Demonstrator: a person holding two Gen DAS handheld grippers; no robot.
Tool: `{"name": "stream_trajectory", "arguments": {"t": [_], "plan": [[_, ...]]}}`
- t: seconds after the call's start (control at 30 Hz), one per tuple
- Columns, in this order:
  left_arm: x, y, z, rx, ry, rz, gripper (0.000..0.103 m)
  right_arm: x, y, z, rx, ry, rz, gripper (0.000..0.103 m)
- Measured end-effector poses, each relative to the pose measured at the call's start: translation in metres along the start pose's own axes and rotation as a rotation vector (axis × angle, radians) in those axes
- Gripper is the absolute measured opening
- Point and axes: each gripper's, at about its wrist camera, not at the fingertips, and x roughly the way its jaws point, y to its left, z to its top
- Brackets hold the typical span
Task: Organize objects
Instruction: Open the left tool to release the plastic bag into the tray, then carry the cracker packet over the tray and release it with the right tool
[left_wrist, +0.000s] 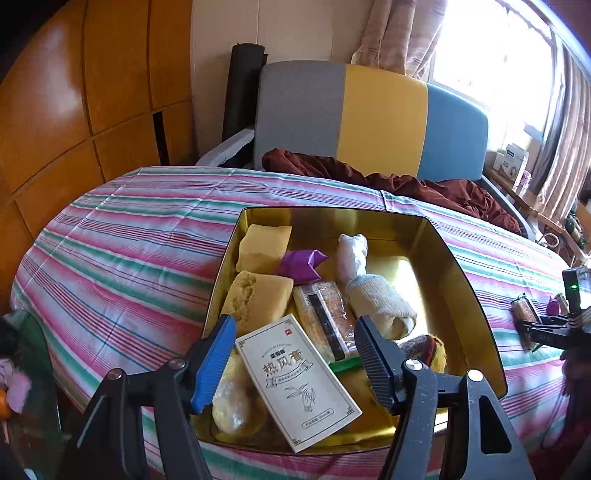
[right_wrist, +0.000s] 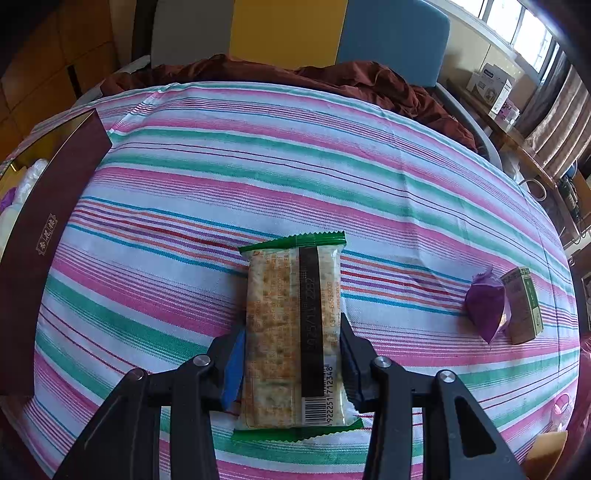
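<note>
Left gripper (left_wrist: 295, 354) open over gold tin (left_wrist: 461, 295); cream carton (left_wrist: 295, 380) inside.

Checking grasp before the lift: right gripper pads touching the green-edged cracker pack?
Touching. Right wrist view: right gripper pads press both long sides of the cracker pack, no gap visible.

Tricolour sofa (left_wrist: 373, 122) under bright window (left_wrist: 491, 55), wood panelling (left_wrist: 74, 92).

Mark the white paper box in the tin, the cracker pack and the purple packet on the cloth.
white paper box (left_wrist: 295, 384): left wrist view, middle of its printed face.
cracker pack (right_wrist: 291, 332): right wrist view, centre of wrapper.
purple packet (right_wrist: 485, 308): right wrist view, its middle.
</note>
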Motion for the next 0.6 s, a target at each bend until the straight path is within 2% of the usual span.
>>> {"name": "stream_trajectory", "arguments": {"t": [0.3, 0.53, 0.6], "plan": [[-0.01, 0.017, -0.007, -0.029, -0.017, 0.009, 0.072, -0.001, 0.002, -0.001, 0.009, -0.003, -0.018, 0.043], [-0.013, 0.034, -0.011, -0.059, -0.019, 0.014, 0.072, -0.002, 0.001, 0.004, 0.117, 0.05, -0.035, 0.042], [-0.015, 0.041, -0.013, -0.067, -0.023, 0.015, 0.072, -0.005, -0.001, 0.007, 0.167, 0.075, -0.004, 0.042]]}}
